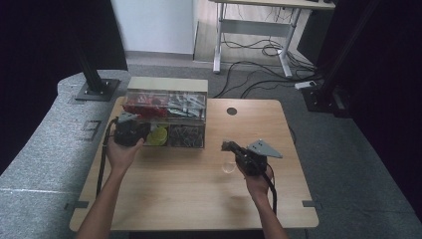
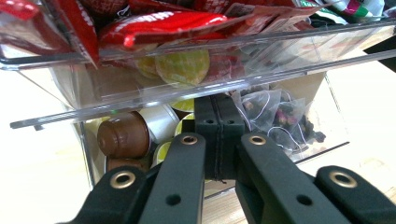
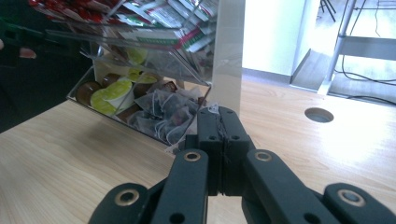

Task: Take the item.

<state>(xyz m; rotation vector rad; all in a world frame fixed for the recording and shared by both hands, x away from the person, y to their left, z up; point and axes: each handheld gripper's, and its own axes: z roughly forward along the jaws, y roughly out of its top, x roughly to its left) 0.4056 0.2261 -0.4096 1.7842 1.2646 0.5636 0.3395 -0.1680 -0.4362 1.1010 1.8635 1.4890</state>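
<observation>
Here, your left claw [image 1: 143, 133], pressed together, noses the clear organizer's [image 1: 199, 140] capsule bin [image 1: 158, 135]; your right claw [image 1: 227, 146], likewise together, lies at its four o'clock, farther off.

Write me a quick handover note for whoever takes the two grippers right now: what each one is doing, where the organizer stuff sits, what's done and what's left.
Left gripper: jaws shut, nothing between them, tips right at the front of the clear organizer, by the lower coffee capsules.
Right gripper: jaws shut, empty, over the bare table, pointing toward the tea bags in the lower right compartment.
Organizer stands at the table's far edge: red packets upper left, sachets upper right, capsules lower left, tea bags lower right.
A small clear round thing lies on the table beside the right gripper.
Done: nothing picked yet, as far as things show.
Left: probably open a gripper and take an item.
</observation>
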